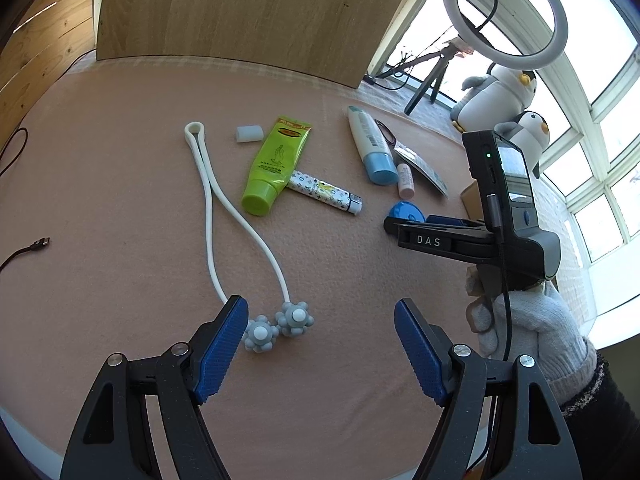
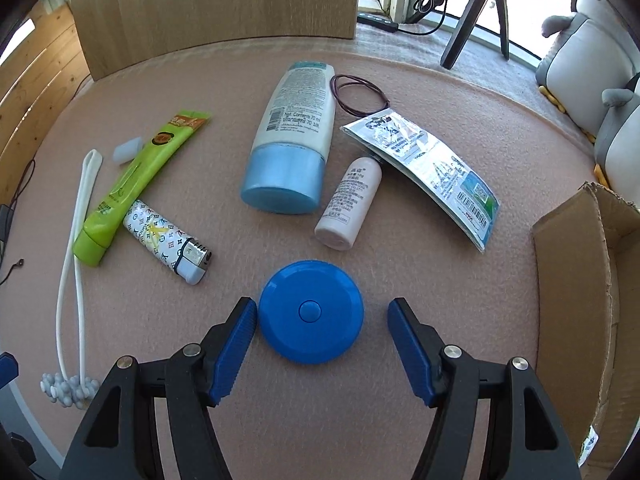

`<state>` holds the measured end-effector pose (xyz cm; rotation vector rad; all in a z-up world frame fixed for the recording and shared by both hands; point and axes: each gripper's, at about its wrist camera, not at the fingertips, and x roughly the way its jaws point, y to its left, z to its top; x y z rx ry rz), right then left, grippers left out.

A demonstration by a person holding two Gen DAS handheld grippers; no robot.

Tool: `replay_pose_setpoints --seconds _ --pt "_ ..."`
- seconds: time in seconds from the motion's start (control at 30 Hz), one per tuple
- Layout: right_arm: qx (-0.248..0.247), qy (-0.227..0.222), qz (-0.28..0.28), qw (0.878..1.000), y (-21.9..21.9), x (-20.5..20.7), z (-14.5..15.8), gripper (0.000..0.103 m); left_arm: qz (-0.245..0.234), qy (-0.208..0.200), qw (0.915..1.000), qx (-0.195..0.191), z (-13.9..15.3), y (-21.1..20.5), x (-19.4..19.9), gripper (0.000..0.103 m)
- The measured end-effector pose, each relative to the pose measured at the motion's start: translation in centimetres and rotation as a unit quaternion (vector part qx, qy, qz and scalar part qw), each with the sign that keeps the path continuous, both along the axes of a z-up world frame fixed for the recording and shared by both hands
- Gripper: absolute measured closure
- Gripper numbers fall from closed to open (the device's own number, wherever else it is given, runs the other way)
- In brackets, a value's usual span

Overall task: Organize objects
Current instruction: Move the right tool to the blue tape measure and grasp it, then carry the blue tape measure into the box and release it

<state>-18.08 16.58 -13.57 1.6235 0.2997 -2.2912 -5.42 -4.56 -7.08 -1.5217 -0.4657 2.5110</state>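
Several toiletries lie on a pink cloth. My right gripper (image 2: 322, 307) points down at a blue round disc (image 2: 311, 311), which lies flat between its open jaws; the left pad (image 2: 236, 344) is at the disc's rim, the right pad apart from it. My left gripper (image 1: 320, 312) is open over the cloth, with the grey knobbed balls (image 1: 278, 326) of a white looped massager (image 1: 208, 200) just inside its left finger. Further back lie a green tube (image 2: 132, 184), a patterned lighter (image 2: 166, 240), a white and blue bottle (image 2: 292, 144), a small pink bottle (image 2: 348, 204) and a foil sachet (image 2: 432, 168).
An open cardboard box (image 2: 572, 280) stands at the right edge. A wooden board (image 1: 240, 12) backs the cloth. A hair band (image 2: 356, 94) and a small white cap (image 2: 127, 149) lie among the items. A cable end (image 1: 36, 244) lies left. Plush penguins (image 1: 500, 92), a ring light (image 1: 506, 12) and a tripod stand by the window.
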Motion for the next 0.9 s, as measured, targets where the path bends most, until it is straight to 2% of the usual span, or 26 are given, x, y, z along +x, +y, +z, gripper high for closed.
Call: replay_pose_setpoints --seconds 0.1,0.17,0.23,0.6,0.9 --pt "0.004 0.001 0.004 1.0 -0.2 0.2 0.1 0.044 0.0 0.0 1.0 0.0 0.0 0.1 0.0 0.024" --pt "0.003 0.001 0.007 1.0 -0.2 0.3 0.2 0.054 0.0 0.0 1.0 0.0 0.0 0.0 0.0 0.024" --pt "0.003 0.0 0.01 1.0 -0.2 0.5 0.3 0.057 0.0 0.0 1.0 0.001 0.0 0.2 0.0 0.024" --pt "-0.023 -0.005 0.001 1.0 1.2 1.2 0.9 0.057 -0.002 0.001 1.0 0.004 0.0 0.9 -0.4 0.024" --pt "-0.064 0.022 -0.03 0.997 5.5 2.6 4.6 0.057 -0.018 0.005 0.9998 0.006 0.3 3.1 -1.0 0.024"
